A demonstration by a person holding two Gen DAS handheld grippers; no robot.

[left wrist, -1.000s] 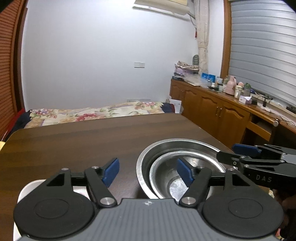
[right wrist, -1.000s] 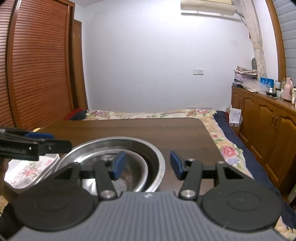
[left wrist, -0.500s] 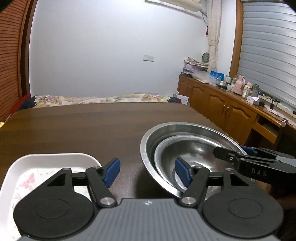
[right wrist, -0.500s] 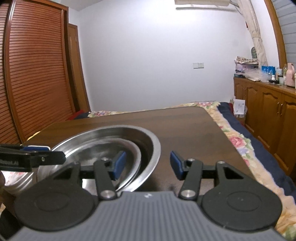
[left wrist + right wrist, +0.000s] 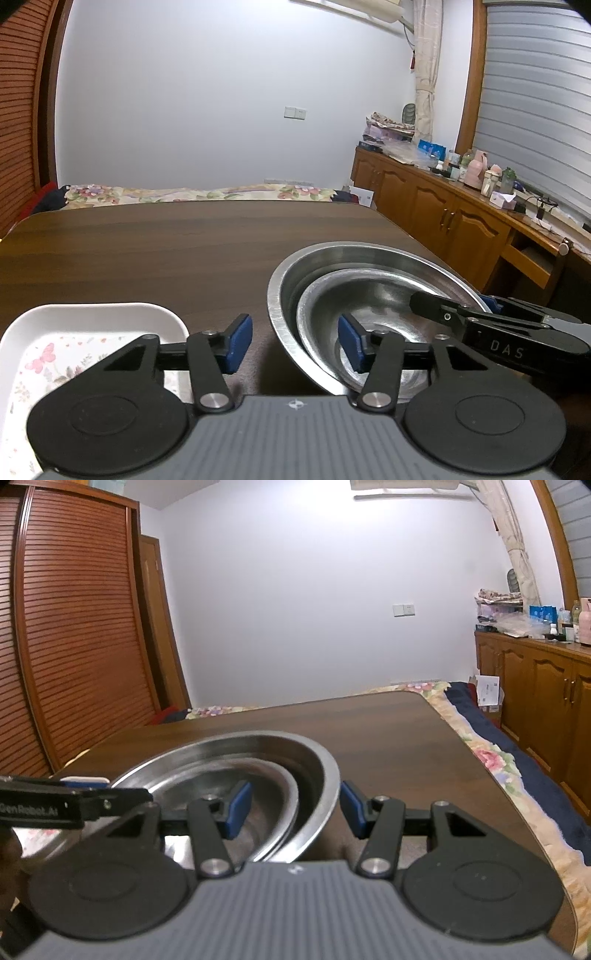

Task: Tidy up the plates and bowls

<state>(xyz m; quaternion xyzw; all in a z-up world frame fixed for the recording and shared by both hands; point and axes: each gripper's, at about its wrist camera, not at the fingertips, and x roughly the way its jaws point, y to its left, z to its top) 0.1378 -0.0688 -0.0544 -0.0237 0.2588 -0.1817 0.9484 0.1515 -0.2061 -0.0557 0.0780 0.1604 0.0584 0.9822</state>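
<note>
Dark wood worktop (image 5: 155,243) fills the middle of both views, bed with floral cover behind it at mid frame. Large steel bowl (image 5: 284,273) sits lower right in the left wrist view, lower centre-left in the right wrist view (image 5: 325,771); smaller steel bowl (image 5: 373,295) is nested inside it, off-centre toward the near side, also seen (image 5: 273,797). White floral plate (image 5: 92,317) lies lower left in the left wrist view, just beside the bowls, not touching as far as I can tell. Left tool (image 5: 295,341) has fingers apart, holding nothing, its right pad over the nested bowls' near rim, its left pad over the plate corner. Right tool (image 5: 295,810) is also spread, straddling the large bowl's right rim (one pad inside, one outside), not clamped yet. Step looks like: bowls already stacked, right tool lining up a rim grasp to shift the stack. Next move likely needs closing on the rim squarely and lifting level; thin slick steel could slip or tip the inner bowl.
</note>
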